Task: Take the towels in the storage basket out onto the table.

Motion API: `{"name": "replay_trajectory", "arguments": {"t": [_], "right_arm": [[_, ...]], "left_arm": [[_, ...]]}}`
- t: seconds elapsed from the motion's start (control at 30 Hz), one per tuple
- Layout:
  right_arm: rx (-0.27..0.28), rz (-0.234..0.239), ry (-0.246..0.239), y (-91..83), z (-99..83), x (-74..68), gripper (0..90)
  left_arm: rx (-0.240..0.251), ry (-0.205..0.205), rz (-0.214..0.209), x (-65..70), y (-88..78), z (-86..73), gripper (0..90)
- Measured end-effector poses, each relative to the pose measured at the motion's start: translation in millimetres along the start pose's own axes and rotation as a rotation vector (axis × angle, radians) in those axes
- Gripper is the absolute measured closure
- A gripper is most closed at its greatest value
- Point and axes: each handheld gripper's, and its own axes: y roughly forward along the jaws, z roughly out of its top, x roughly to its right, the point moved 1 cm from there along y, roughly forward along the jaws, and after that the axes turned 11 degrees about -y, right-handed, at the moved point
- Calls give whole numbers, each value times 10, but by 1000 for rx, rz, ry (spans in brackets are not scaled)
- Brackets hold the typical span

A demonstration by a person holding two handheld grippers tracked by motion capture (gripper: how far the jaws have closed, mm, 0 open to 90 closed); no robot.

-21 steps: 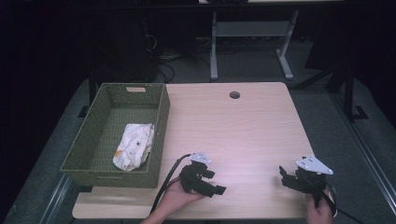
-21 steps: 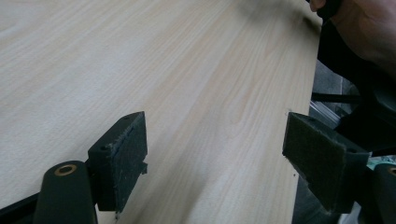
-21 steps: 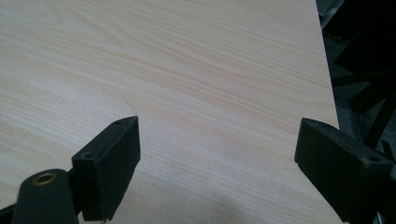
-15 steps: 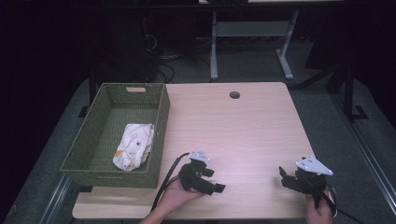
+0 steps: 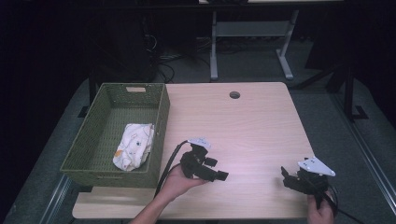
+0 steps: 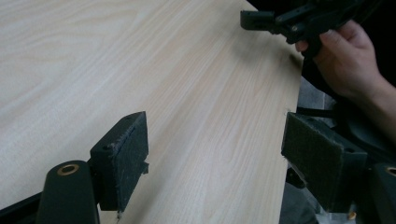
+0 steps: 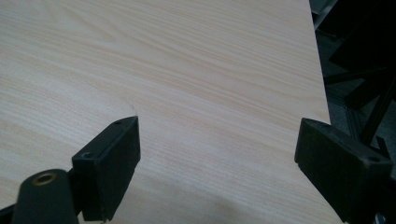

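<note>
Pale wood-grain laminate is lying bare under both tools, and the thing nearest to them, a crumpled white cloth with small printed marks [image 5: 134, 147], is resting inside the olive-green woven basket [image 5: 161, 126] at the left of the high view, against its right wall.

The left gripper [image 5: 215, 170], low and left of centre in that view, is pointing rightward across the table [image 5: 252, 126], its jaws standing wide apart with nothing between them; in the left gripper view its felt-faced pads [image 6: 126, 158] are framing only tabletop. The right gripper [image 5: 288, 177], at the lower right, is likewise gaping and empty, its flat black pads [image 7: 114, 158] hanging over the board near the right edge.

As I judge it, both hands are idling with the cloth well apart from them. To take it cleanly, the left tool would need to swing back over the basket's rim and come down from above, pinching a raised fold rather than scraping the weave.

The cloth looks soft and limp, likely to drape and snag. The basket is rectangular, stiff and open-textured, with a slot handle at its far end.
</note>
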Motion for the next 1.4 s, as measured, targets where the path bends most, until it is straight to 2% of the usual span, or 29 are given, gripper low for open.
{"name": "replay_trajectory", "arguments": {"t": [0.17,0.33,0.53,0.67,0.9,0.93,0.97,1.13,1.4], "right_arm": [[1,-8,9,-4,-7,22,139],[4,-5,-6,5,16,-6,139],[5,-5,-4,7,33,-24,139],[12,-5,-4,-4,38,-16,139],[10,-5,-3,-2,43,-20,139],[15,-6,-7,-7,46,-15,139],[15,-6,-7,-7,46,-15,139],[14,-4,-3,-13,50,-21,139],[19,-5,-4,-19,56,-21,139]], "left_arm": [[9,-10,-35,5,-147,179,224],[23,-3,-31,38,-356,348,223],[40,-1,-29,60,-519,437,222],[44,-4,-42,53,-626,504,218],[51,1,-25,53,-869,638,215],[57,-3,-20,36,-951,670,215],[57,-3,-20,36,-951,670,215],[76,-16,5,-12,-1186,728,214],[90,-51,8,-118,-1403,731,213]]}}
